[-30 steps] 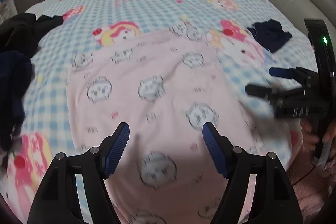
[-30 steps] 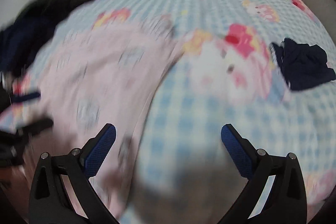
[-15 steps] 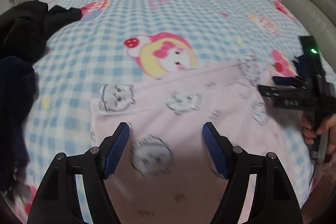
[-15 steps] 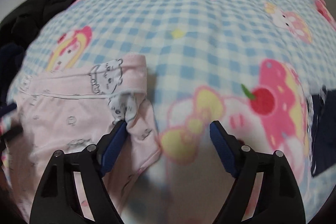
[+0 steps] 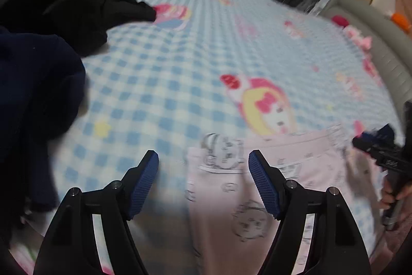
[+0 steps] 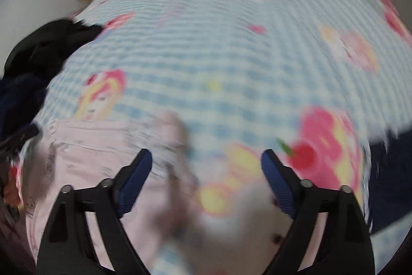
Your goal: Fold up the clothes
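The jaws of the left gripper (image 5: 203, 172) are standing wide apart over the bed, clamping nothing; the top left corner of the pink garment (image 5: 270, 179) is lying below the gap between them, nearer the right pad. In this left wrist view the garment is lying flat on the blue checked blanket (image 5: 159, 74), reaching rightward to the right gripper (image 5: 373, 146), whose handle a hand (image 5: 394, 195) is gripping at the frame's right edge. A heap of dark clothes (image 5: 46, 48) is sitting on the blanket at the left, apart from the pink cloth.

In the right wrist view, which is heavily blurred, the jaws of the right gripper (image 6: 206, 179) are opening, and the right-hand edge of the pink garment (image 6: 103, 159) is lying under the gap near the left pad; whether cloth is touching a pad cannot be told. A dark blue piece (image 6: 391, 179) is lying on the blanket (image 6: 219, 43) at the right, and the dark clothes (image 6: 36, 63) are showing at the left edge.
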A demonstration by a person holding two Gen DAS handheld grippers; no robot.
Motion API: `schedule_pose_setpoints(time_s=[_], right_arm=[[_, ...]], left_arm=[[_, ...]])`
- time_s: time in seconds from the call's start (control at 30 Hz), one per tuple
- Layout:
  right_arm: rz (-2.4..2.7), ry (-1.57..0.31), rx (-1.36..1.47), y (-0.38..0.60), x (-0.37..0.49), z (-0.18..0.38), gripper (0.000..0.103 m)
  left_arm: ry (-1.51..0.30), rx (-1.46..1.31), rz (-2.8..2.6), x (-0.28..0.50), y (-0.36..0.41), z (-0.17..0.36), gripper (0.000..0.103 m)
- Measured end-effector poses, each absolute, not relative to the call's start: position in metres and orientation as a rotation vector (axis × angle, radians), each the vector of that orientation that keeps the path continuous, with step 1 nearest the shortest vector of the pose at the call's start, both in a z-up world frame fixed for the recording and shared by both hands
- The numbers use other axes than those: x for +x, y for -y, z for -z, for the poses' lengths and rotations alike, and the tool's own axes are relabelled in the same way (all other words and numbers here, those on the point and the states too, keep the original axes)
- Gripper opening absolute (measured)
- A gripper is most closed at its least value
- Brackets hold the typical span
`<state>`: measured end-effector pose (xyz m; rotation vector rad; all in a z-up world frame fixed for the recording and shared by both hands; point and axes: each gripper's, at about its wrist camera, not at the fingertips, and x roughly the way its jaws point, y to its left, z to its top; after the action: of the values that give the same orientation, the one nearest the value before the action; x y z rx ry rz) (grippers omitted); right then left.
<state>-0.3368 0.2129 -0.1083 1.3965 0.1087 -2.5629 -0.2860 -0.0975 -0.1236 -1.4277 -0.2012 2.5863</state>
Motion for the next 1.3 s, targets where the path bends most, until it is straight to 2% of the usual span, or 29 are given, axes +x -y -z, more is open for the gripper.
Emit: schedule_pose_setpoints(time_s=[0.13, 0.33, 0.47, 0.5, 0.53, 0.57, 0.6, 0.63, 0.7, 0.73, 0.77, 0.83, 0.87, 0.9, 0.93, 0.97, 1.0, 1.03, 1.07, 1.1, 1.3], right_arm=[[2.561, -0.219, 1.526, -0.200, -0.364, 0.138, 0.085], [2.459, 0.068, 1.484, -0.226, -0.368, 0.119, 0.079], [2.328, -0.003, 1.510, -0.200, -0.374, 0.126, 0.079], [2.306, -0.011, 1.548, -0.195, -0.378, 0.133, 0.079], [2.294, 0.000, 1.579, -0.192, -0.380, 0.140, 0.079], [2.281, 0.010, 1.610, -0.188, -0.383, 0.146, 0.075], [2.275, 0.003, 1.614, -0.183, -0.382, 0.148, 0.068], [2.280, -0.029, 1.580, -0.177, -0.379, 0.143, 0.045], [2.288, -0.093, 1.510, -0.163, -0.371, 0.133, 0.027], [2.291, -0.125, 1.475, -0.157, -0.367, 0.128, 0.013], [2.291, -0.145, 1.452, -0.152, -0.364, 0.125, 0.013], [2.286, -0.154, 1.445, -0.146, -0.362, 0.123, 0.013], [2.298, -0.163, 1.451, -0.146, -0.362, 0.124, 0.017], [2.304, -0.170, 1.474, -0.146, -0.364, 0.129, 0.022], [2.296, -0.171, 1.511, -0.147, -0.365, 0.136, 0.036], [2.287, -0.151, 1.537, -0.150, -0.367, 0.143, 0.039], [2.278, -0.100, 1.547, -0.154, -0.369, 0.147, 0.039], [2.273, -0.054, 1.546, -0.159, -0.369, 0.148, 0.036], [2.275, -0.014, 1.529, -0.162, -0.369, 0.145, 0.016], [2.276, 0.015, 1.508, -0.165, -0.368, 0.141, 0.010], [2.337, 0.081, 1.372, -0.170, -0.365, 0.106, 0.009]], left_arm=[[0.068, -1.502, -2.580, -0.300, 0.098, 0.137, 0.071], [0.371, -1.498, -2.470, -0.304, 0.130, 0.130, 0.068], [0.378, -1.492, -2.420, -0.299, 0.119, 0.136, 0.067], [0.362, -1.492, -2.427, -0.297, 0.115, 0.137, 0.052], [0.347, -1.491, -2.435, -0.295, 0.111, 0.138, 0.044], [0.331, -1.491, -2.443, -0.294, 0.108, 0.139, 0.030], [0.323, -1.478, -2.445, -0.292, 0.107, 0.136, 0.022], [0.321, -1.458, -2.443, -0.291, 0.108, 0.130, 0.013], [0.315, -1.433, -2.442, -0.292, 0.112, 0.122, 0.006], [0.311, -1.436, -2.444, -0.297, 0.115, 0.121, 0.006], [0.332, -1.451, -2.425, -0.300, 0.117, 0.124, 0.006], [0.403, -1.492, -2.359, -0.300, 0.119, 0.136, 0.013], [0.438, -1.512, -2.325, -0.300, 0.120, 0.141, 0.032], [0.472, -1.532, -2.290, -0.300, 0.121, 0.147, 0.040], [0.506, -1.550, -2.256, -0.301, 0.122, 0.152, 0.040], [0.511, -1.546, -2.253, -0.298, 0.120, 0.153, 0.032], [0.497, -1.528, -2.269, -0.293, 0.117, 0.151, 0.014], [0.468, -1.511, -2.293, -0.289, 0.112, 0.148, 0.009], [0.428, -1.492, -2.321, -0.287, 0.109, 0.143, 0.007], [0.389, -1.473, -2.348, -0.286, 0.106, 0.137, 0.006], [0.370, -1.386, -2.454, -0.288, 0.121, 0.116, 0.006]])
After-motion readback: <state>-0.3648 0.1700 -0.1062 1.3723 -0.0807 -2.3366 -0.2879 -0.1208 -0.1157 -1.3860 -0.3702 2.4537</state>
